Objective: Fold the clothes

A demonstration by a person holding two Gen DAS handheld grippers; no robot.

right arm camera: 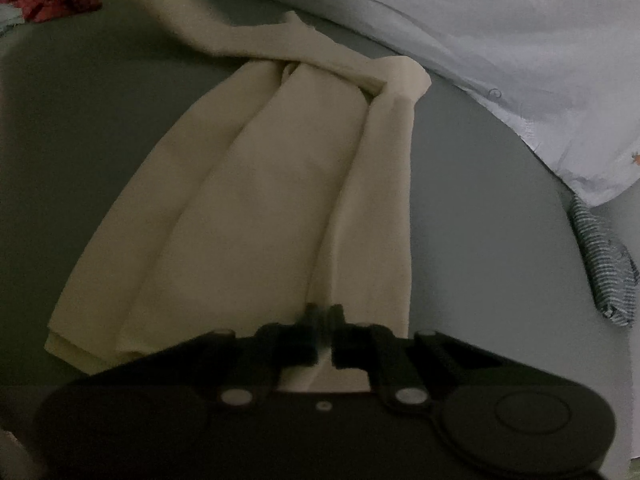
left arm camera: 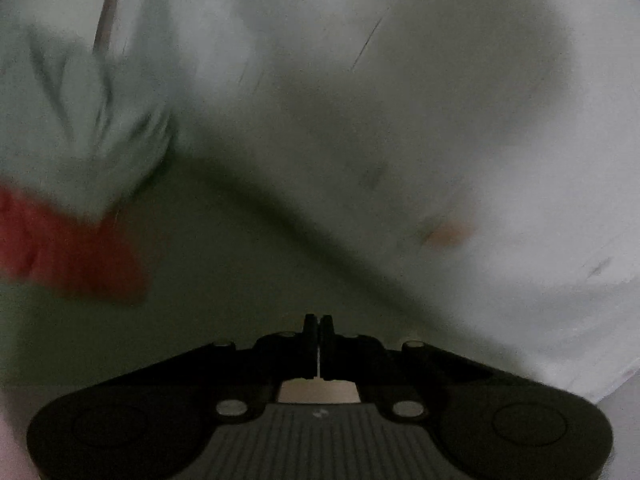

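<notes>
Cream garment gripped at near hem, fold not yet made

Cream garment [right arm camera: 256, 208] lies lengthwise on the grey surface [right arm camera: 480, 240], bunched into three long ridges that run away from its near hem and meet at a twisted knot at its far end. From that knot a narrower strip trails further off to the left. The ridges suggest the cloth has been gathered rather than spread, so it is judged not ready for a clean fold.

Right hand-held gripper [right arm camera: 322, 312] sits over the near hem of the cream garment, jaws clenched. A pale sliver of cloth shows between the pads, so the grip is judged to be on the hem itself, the likely purpose being to lift or pull that edge.

Left hand-held gripper [left arm camera: 319, 320] is also clenched, fingers pressed together. A thin light line shows in the slit between them; whether that is pinched fabric cannot be told. Its view is blurred.

Beyond the cream garment, a white printed sheet [right arm camera: 500, 40] lies heaped along the far right. A striped grey item [right arm camera: 608, 264] rests to the garment's right, below the sheet's corner. A red cloth [right arm camera: 52, 2] lies beyond the garment's far left end, well apart.

Risk: pulling the hem could tighten the twist.
</notes>
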